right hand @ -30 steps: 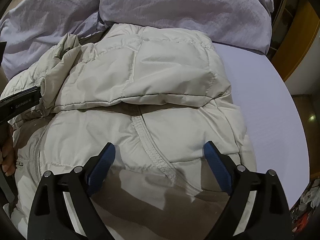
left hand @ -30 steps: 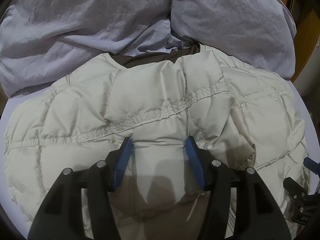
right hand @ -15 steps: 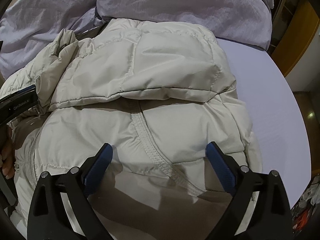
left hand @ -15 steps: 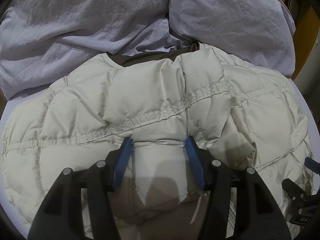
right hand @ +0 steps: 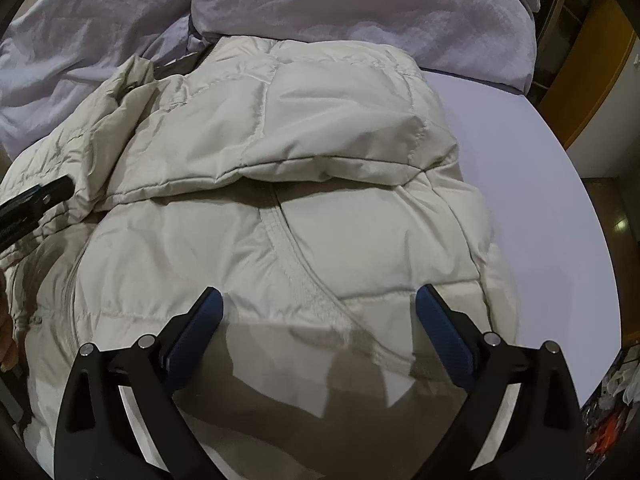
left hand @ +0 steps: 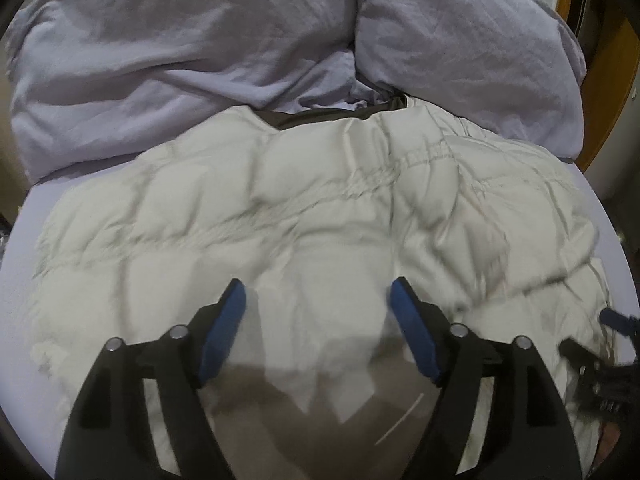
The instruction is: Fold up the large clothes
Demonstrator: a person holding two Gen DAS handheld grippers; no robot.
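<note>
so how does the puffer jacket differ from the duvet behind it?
The puffer jacket is cream and quilted in stitched panels; the duvet is lilac and plain, only creased. The jacket lies folded on the sheet, a flap doubled over its body; the duvet is bunched in loose mounds. Both look soft and padded, and the jacket's far edge meets the duvet.

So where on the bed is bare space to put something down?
Bare sheet lies right of the puffer jacket, below the pillow; a thinner strip lies at the jacket's left edge. The far side is crowded by the duvet.
</note>
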